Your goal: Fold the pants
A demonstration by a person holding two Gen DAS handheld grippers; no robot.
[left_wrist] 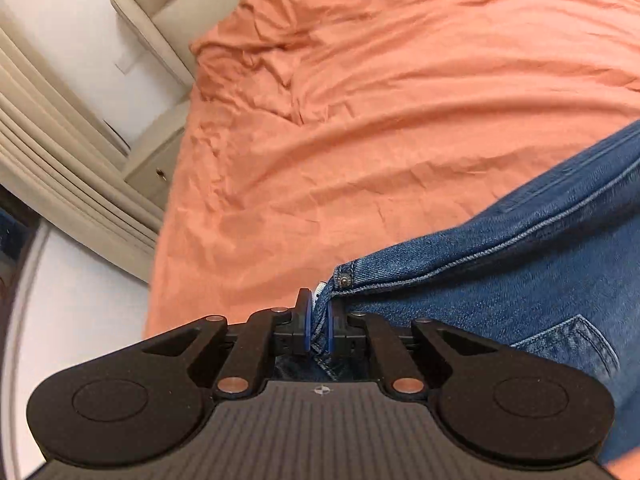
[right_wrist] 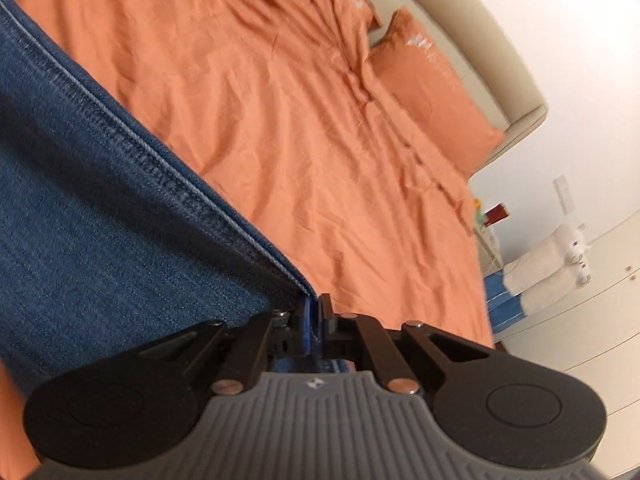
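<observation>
The orange bed sheet [left_wrist: 360, 120] is spreading wide below me, and the blue jeans [left_wrist: 520, 280] are hanging stretched between my claws above it. My left gripper [left_wrist: 319, 330] is pinching the waistband corner by the rivet; my right gripper [right_wrist: 315, 330] is clamping a seamed edge of the denim. I judge I should be keeping the span taut and level, lowering it toward the sheet's middle so no wrinkles get trapped.

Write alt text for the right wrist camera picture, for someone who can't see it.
The right gripper is shut on the seamed edge of blue jeans, which fill the left of the view. Behind them lies a bed under a wrinkled orange sheet, with an orange pillow against a beige headboard.
</observation>
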